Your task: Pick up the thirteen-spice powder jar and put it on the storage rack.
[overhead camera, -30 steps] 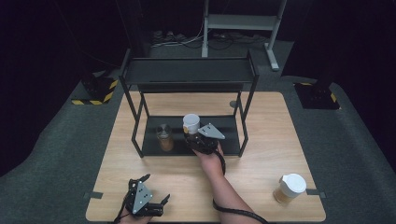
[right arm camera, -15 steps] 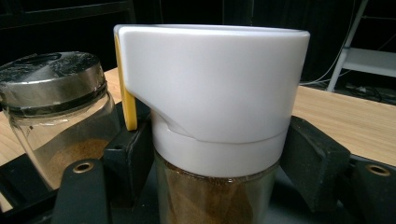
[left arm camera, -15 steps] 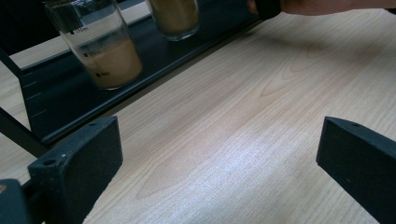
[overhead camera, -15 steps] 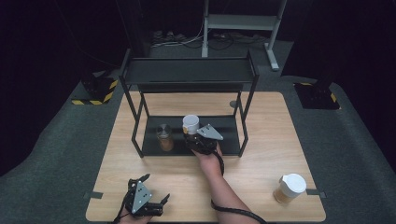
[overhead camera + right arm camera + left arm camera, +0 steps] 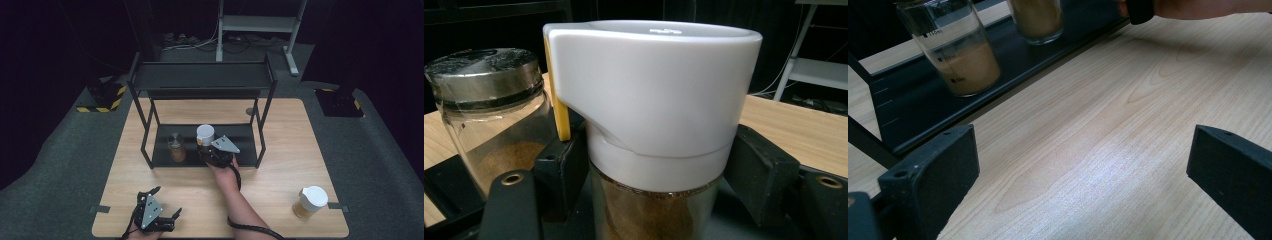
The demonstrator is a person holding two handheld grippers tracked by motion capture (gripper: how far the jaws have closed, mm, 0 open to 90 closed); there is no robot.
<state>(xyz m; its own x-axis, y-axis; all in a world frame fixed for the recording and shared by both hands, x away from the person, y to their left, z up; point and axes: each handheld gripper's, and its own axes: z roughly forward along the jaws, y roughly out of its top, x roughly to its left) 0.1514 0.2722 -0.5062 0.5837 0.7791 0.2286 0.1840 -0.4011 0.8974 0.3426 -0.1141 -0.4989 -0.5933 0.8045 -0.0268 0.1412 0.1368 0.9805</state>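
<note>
1. In the high view, a black two-tier rack (image 5: 202, 80) is standing on the wooden tabletop (image 5: 300, 140), toward 12 o'clock from the person. The right tool (image 5: 210, 150) is reaching onto the rack's bottom shelf and meeting a white-lidded jar (image 5: 205, 135). A metal-lidded glass jar (image 5: 175, 146) is sitting just beside it at 9 o'clock. The left tool (image 5: 167, 205) is lying low near the tabletop's 6 o'clock edge, jaws spread. A second white-lidded jar (image 5: 310, 201) is standing apart near the 4 o'clock corner.

2. In the left gripper view, the left tool (image 5: 1078, 165) is gaping wide over bare wood, holding nothing. The metal-lidded jar (image 5: 955, 47), with brown powder in it, is sitting on the dark shelf at 11 o'clock; the other jar (image 5: 1037, 17) is at 12 o'clock.

3. In the right gripper view, the right tool (image 5: 649, 175) is bracketing the white-lidded jar (image 5: 649, 100), its jaws pressing on both sides just under the lid. The metal-lidded jar (image 5: 494, 110) is standing at 9 o'clock.
</note>
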